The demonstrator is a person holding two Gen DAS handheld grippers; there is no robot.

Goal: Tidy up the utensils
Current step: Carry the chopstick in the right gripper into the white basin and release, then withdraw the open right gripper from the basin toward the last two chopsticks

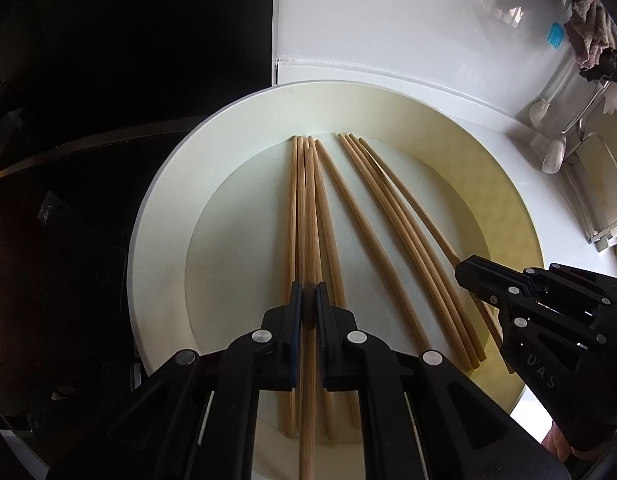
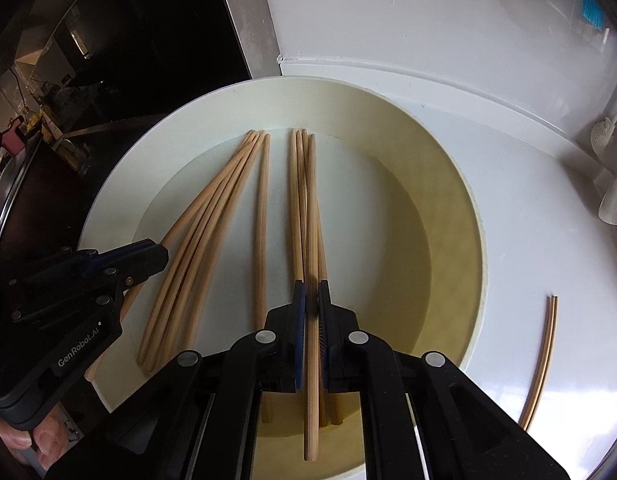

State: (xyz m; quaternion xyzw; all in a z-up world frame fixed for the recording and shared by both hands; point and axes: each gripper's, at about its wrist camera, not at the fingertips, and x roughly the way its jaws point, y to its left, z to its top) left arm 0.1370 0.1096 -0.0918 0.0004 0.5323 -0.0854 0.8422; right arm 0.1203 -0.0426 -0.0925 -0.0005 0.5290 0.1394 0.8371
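A cream tray (image 1: pixel 168 200) (image 2: pixel 108 184) holds several wooden chopsticks (image 1: pixel 350 208) (image 2: pixel 263 220) lying lengthwise in loose bunches. My left gripper (image 1: pixel 308 304) is shut on one chopstick (image 1: pixel 308 200), which lies over the left bunch. My right gripper (image 2: pixel 311 300) is shut on another chopstick (image 2: pixel 311 200) over the right bunch. Each wrist view also shows the other gripper from the side: the right gripper (image 1: pixel 462 270) grips the outermost stick on the right, and the left gripper (image 2: pixel 162 254) grips the outermost stick on the left. Both point steeply down into the tray.
The tray sits on a white counter (image 2: pixel 528 220). Two more chopsticks (image 2: pixel 544 360) lie on the counter right of the tray. A metal spoon (image 1: pixel 554 152) (image 2: pixel 614 200) and a white brush (image 1: pixel 542 108) sit at the far right. Dark space lies to the left.
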